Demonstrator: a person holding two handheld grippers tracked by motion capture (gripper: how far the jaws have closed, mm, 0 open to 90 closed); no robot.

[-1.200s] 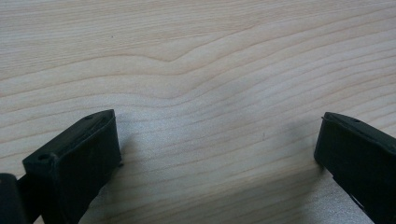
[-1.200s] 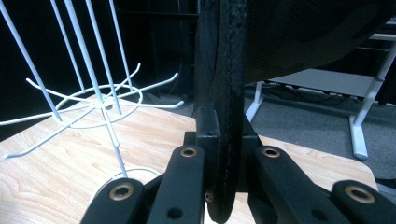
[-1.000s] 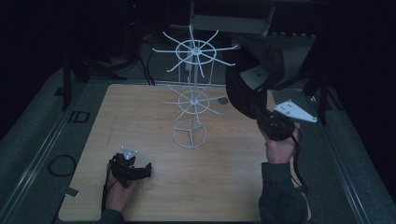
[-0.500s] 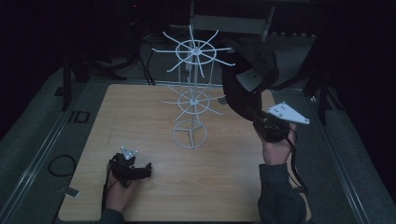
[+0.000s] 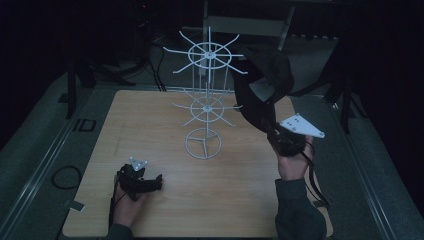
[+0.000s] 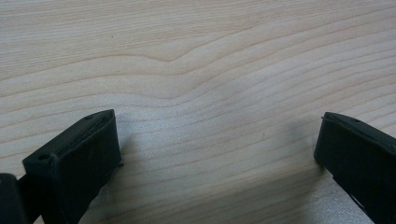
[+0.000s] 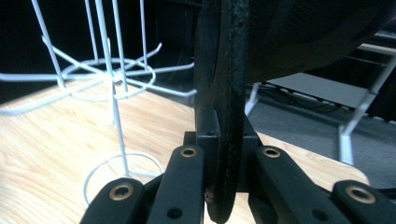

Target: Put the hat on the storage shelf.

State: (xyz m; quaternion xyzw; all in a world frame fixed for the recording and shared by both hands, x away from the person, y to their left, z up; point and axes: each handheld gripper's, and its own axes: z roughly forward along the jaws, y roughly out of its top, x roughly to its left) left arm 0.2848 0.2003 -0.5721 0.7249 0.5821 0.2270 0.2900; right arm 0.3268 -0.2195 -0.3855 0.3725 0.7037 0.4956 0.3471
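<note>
My right gripper is clamped on the stiff brim edge of a black fabric baseball cap, holding it up at about 2 o'clock from the white two-tier wire hanging rack. I judge the cap light, with a soft, floppy crown and a rigid curved brim, so the brim is the place to hold. The rack's thin round-base frame looks easy to tip. My left gripper, jaws wide and empty, rests on the pale wood-grain tabletop at 7 o'clock.
</note>
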